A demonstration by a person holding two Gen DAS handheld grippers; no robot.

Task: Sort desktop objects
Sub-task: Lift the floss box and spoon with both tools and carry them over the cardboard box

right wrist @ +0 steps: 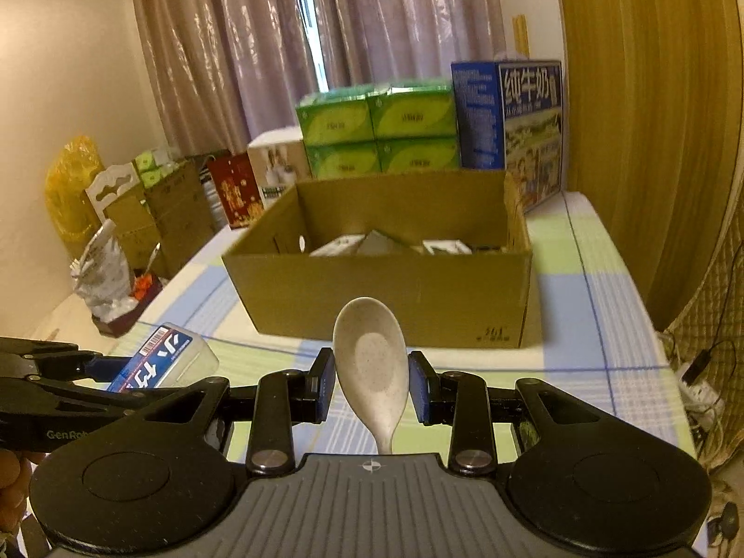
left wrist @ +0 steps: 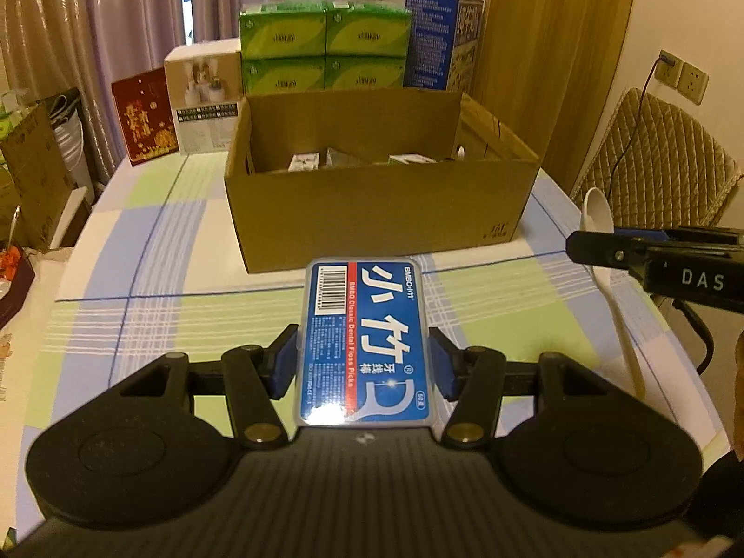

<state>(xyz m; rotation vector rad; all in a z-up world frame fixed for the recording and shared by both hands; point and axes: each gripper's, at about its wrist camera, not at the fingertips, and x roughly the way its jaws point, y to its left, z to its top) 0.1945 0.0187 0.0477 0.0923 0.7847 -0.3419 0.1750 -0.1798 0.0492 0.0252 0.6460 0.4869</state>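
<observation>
Above the worktop (left wrist: 139, 251), each hand-held gripper clamps light, stiff cargo: left (left wrist: 362, 367) the slick floss case (left wrist: 365, 339) by its long sides, right (right wrist: 371, 388) apparently pinching the spoon (right wrist: 369, 353) at its bowl.

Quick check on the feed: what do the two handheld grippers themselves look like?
Both match: left gripper and right gripper are matte black, with a ribbed grey plate, two round side discs, brass-coloured pivot pins and blue-padded jaws. White lettering marks their sides: "DAS" on the right, "GenRo..." on the left.
</observation>
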